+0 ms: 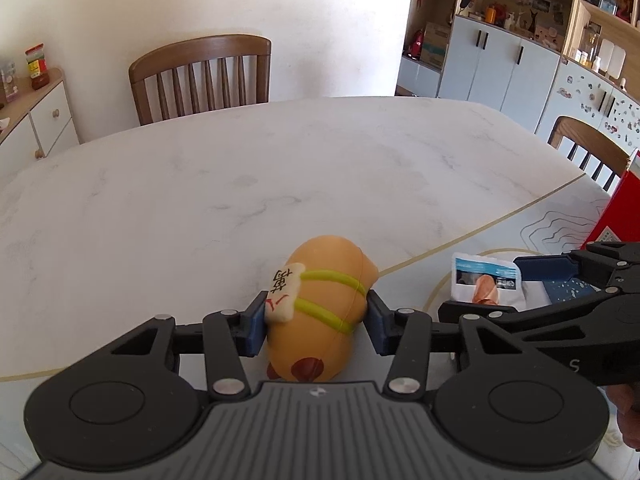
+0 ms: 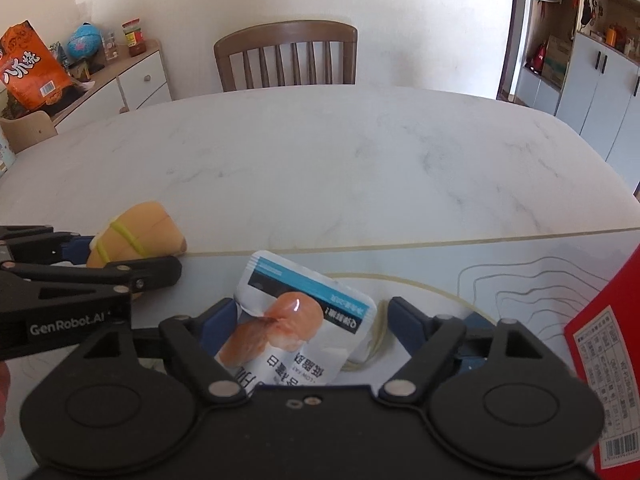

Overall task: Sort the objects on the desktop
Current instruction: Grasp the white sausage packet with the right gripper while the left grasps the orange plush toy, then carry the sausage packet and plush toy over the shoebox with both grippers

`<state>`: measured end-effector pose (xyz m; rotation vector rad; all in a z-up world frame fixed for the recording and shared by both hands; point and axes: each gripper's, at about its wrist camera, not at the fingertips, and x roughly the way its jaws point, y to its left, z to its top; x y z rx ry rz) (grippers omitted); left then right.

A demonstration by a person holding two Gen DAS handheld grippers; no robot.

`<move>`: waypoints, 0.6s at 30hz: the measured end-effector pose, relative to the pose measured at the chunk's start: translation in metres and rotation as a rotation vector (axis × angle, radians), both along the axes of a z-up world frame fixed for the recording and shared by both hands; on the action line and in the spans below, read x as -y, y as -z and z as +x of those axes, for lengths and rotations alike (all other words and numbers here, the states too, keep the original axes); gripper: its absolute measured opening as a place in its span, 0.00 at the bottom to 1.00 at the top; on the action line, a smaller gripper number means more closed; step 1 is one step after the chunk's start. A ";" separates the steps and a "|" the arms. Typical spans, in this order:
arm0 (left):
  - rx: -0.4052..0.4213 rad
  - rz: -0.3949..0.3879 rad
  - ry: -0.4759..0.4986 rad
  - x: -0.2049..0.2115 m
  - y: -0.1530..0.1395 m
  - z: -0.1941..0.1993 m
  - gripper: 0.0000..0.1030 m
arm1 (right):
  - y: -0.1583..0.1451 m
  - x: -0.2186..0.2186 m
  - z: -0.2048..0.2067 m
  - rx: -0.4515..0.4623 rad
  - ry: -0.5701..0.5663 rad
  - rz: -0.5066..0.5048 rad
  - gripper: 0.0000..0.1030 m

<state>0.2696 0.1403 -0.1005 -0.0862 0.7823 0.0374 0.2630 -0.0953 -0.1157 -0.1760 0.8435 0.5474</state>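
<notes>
- Clamped between the blue pads of my left gripper (image 1: 316, 322), an orange squishy toy (image 1: 320, 304) with yellow-green bands and a white tag of characters lies on the marble tabletop (image 1: 240, 184); both pads press its sides, so I read that gripper as grasping the toy
- Seen from my right wrist camera, the same toy (image 2: 136, 240) sits at the left, just beyond the edge of a pale placemat (image 2: 500, 264) printed with contour lines; the left gripper's black fingers (image 2: 120, 276) cross in front of it
- My right gripper (image 2: 308, 320) stands released, its jaws spread wide; a white snack pouch (image 2: 296, 316) with a teal stripe and a picture of meat lies on the placemat between them; the right pad stands clear of the pouch, while the left edge of the pouch is close to the left pad, contact I cannot tell
- Beige rubber bands (image 2: 376, 340) lie just beside the pouch, partly under it
- At the far right edge of the placemat, a red box (image 2: 608, 344) with a label and barcode leans into view
- Beyond the tabletop, a brown wooden chair (image 2: 286, 54) faces me against a white wall
</notes>
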 end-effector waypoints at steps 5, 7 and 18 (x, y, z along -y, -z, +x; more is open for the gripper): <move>0.005 -0.004 -0.004 -0.002 0.001 -0.001 0.46 | 0.001 -0.005 -0.005 0.029 -0.026 -0.023 0.72; 0.005 -0.006 -0.004 -0.002 0.001 -0.001 0.46 | 0.001 -0.004 -0.006 0.030 -0.033 -0.018 0.71; 0.023 -0.004 -0.014 -0.002 -0.009 -0.007 0.46 | -0.015 0.000 -0.007 0.014 -0.062 0.025 0.51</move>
